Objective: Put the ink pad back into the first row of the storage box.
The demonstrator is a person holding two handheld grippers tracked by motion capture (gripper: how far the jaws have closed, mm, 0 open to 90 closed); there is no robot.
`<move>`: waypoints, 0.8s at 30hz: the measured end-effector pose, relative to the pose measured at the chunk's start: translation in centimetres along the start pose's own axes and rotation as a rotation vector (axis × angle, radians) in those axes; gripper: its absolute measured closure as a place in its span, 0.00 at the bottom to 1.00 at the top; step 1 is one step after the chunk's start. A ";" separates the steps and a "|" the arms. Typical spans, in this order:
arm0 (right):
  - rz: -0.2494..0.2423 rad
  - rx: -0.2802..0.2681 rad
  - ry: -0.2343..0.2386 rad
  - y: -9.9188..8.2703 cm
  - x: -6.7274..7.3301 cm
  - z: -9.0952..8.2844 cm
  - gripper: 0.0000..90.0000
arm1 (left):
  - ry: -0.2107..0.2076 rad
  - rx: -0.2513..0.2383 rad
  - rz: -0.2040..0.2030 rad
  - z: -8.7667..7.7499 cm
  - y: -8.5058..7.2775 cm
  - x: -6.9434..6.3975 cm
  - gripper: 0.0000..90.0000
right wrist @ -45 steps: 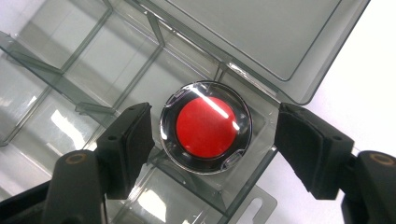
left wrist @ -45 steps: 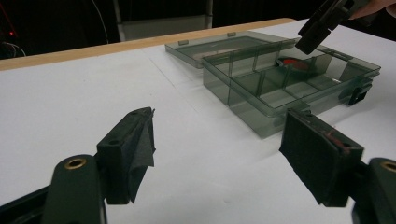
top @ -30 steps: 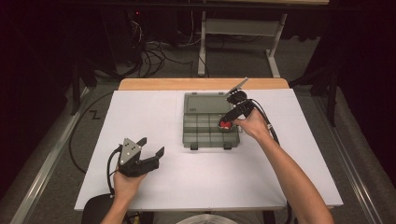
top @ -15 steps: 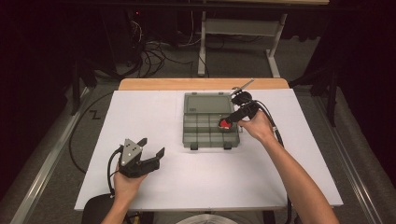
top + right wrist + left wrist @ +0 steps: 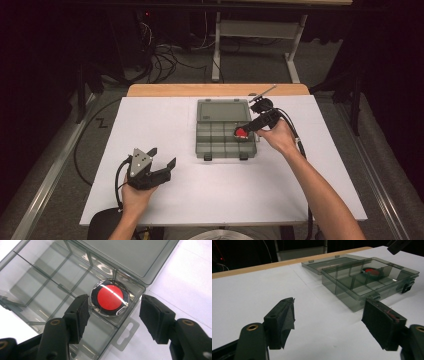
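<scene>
Over the open organizer box (image 5: 62,287) on the white counter (image 5: 165,120), the right gripper (image 5: 113,315), jaws apart and just closing, straddles a red-faced disc (image 5: 110,297) lying in a corner compartment; the left gripper (image 5: 160,167) rests open, well apart.

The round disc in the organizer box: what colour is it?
Red centre with a black ring, under a clear cover; clearest in the right gripper view.

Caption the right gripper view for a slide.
Open right gripper above round red-centred clear-lidded disc in smoky transparent plastic compartment box.
</scene>
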State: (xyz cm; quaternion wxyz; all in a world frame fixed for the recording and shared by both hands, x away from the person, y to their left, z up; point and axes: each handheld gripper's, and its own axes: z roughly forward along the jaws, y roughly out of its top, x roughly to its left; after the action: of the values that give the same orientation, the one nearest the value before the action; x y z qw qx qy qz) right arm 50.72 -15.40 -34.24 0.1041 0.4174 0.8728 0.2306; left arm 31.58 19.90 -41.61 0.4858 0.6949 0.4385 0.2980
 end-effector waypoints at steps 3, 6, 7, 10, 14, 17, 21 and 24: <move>-0.006 -0.003 0.002 -0.3 0.0 -0.3 0.47 | 0.000 -0.002 0.003 -0.1 0.0 0.0 0.29; -0.007 -0.013 0.006 -0.6 -0.1 -0.6 0.48 | 0.002 0.000 -0.002 0.0 0.0 0.0 0.29; -0.011 -0.016 0.006 -0.8 -0.2 -0.7 0.49 | 0.002 0.004 0.004 0.0 0.0 0.0 0.29; -0.007 -0.023 0.008 -1.1 -0.4 -1.0 0.49 | 0.002 0.006 0.004 0.1 -0.1 0.0 0.29; -0.004 -0.035 0.013 -1.4 -0.5 -1.4 0.51 | -0.001 0.000 0.002 0.1 0.0 0.0 0.29; -0.005 -0.044 0.024 -2.0 -0.4 -1.6 0.54 | -0.007 -0.002 0.001 0.0 0.0 0.0 0.30; 0.001 -0.048 0.040 -2.4 -0.4 -1.5 0.55 | -0.007 0.002 -0.013 0.0 -0.1 0.2 0.29; -0.005 -0.045 0.045 -2.6 -0.2 -1.5 0.56 | -0.001 0.000 -0.015 -0.1 -0.1 0.2 0.29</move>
State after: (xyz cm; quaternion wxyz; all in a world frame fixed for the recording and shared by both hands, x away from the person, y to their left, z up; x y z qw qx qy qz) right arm 48.50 -17.47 -34.17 0.0944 0.4075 0.8705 0.2594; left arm 31.59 20.16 -41.69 0.4881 0.6918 0.4435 0.2939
